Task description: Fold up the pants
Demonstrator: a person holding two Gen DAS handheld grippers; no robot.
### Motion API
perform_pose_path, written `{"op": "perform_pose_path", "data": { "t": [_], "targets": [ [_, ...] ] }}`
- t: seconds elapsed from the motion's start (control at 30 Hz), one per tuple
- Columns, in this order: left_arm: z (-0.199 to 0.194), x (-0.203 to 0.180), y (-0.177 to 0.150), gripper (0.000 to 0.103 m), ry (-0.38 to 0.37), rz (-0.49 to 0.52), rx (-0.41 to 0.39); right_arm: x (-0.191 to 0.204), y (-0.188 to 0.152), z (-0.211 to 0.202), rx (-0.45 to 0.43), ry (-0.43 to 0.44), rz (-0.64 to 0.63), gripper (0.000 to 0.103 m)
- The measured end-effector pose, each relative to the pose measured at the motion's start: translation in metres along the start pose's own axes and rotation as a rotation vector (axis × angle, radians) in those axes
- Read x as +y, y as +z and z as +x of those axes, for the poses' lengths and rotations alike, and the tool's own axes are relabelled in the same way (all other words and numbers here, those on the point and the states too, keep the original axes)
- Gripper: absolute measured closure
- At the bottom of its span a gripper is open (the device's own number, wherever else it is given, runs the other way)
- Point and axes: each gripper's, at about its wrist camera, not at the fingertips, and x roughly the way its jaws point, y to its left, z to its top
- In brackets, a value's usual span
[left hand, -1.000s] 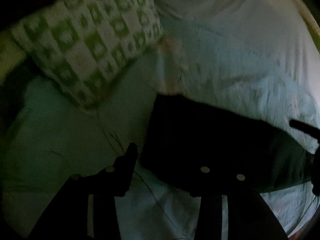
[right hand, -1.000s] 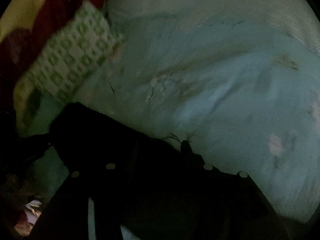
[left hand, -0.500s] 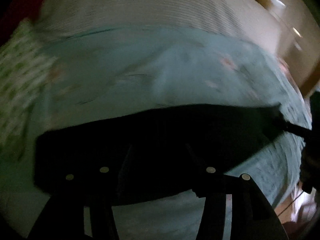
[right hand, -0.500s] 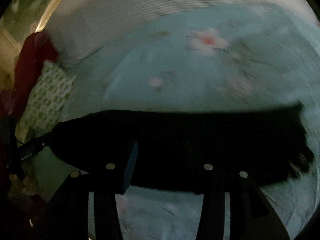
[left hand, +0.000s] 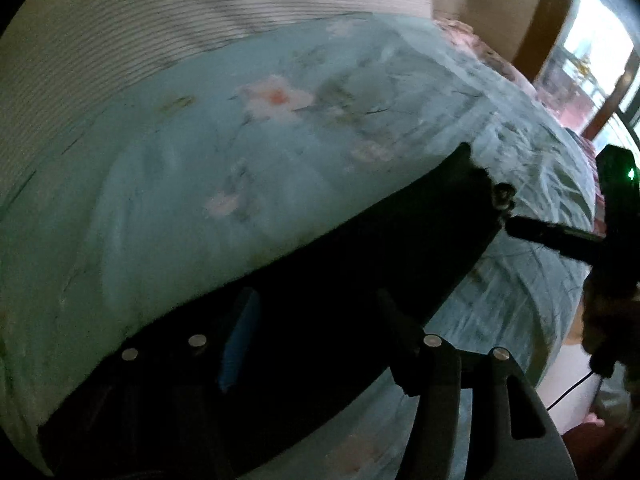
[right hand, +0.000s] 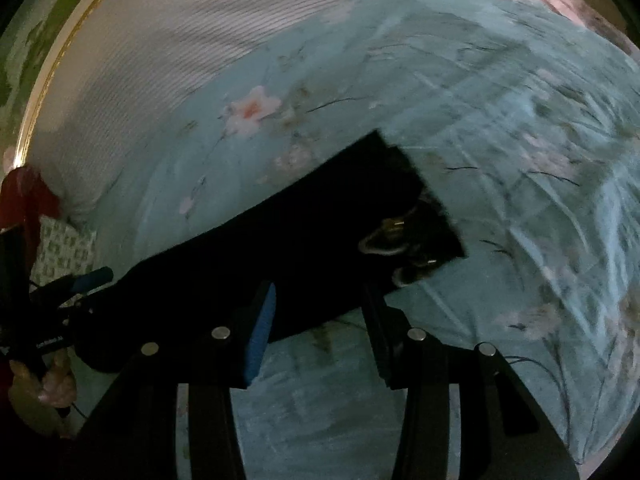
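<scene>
The black pants (left hand: 320, 280) lie as a long folded strip across a light blue floral bedsheet (left hand: 200, 152). In the right wrist view the pants (right hand: 280, 240) end at the waistband with a drawstring (right hand: 384, 244). My left gripper (left hand: 316, 320) is open above the pants' middle, empty. My right gripper (right hand: 320, 312) is open over the pants' near edge, close to the waistband end, empty. The right gripper also shows at the right edge of the left wrist view (left hand: 560, 236), and the left gripper shows at the left of the right wrist view (right hand: 80, 284).
A white ribbed blanket (right hand: 180, 32) covers the far side of the bed. A green-patterned pillow (right hand: 64, 248) lies at the left. A pink cloth (left hand: 480, 40) sits at the far bed corner near a bright window (left hand: 600, 60).
Both grippers have swung rightward along the pants toward the waistband end. The pillow has left the left wrist view. The pants still lie flat on the sheet.
</scene>
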Motion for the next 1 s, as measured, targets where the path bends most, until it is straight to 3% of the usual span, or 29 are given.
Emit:
{"op": "perform_pose_path", "data": {
  "t": [0.33,0.53,0.6,0.67,0.73,0.77,0.9,1.0],
  "targets": [
    [0.071,-0.05,0.079,0.04,-0.097,0.109,0.099,-0.025,0.009,0.01,-0.029,0.022,0.079,0.057],
    [0.116,-0.07,0.106,0.04,-0.143,0.142,0.166,-0.032,0.014,0.018,-0.024,0.042,0.099,0.057],
    [0.129,-0.077,0.11,0.042,-0.167,0.158,0.192,-0.034,0.014,0.02,-0.025,0.055,0.105,0.062],
    [0.138,-0.086,0.111,0.053,-0.162,0.186,0.203,-0.035,0.014,0.023,-0.025,0.067,0.1,0.073],
    [0.144,-0.093,0.108,0.081,-0.179,0.215,0.224,-0.035,0.014,0.026,-0.02,0.07,0.092,0.092],
    [0.144,-0.097,0.107,0.094,-0.182,0.231,0.23,-0.035,0.015,0.026,-0.018,0.07,0.085,0.097],
    [0.131,-0.116,0.101,0.097,-0.167,0.334,0.194,-0.035,0.017,0.01,-0.052,0.099,0.071,0.097],
    [0.135,-0.122,0.104,0.094,-0.154,0.342,0.206,-0.041,0.018,0.004,-0.047,0.107,0.072,0.097]
  ]
}}
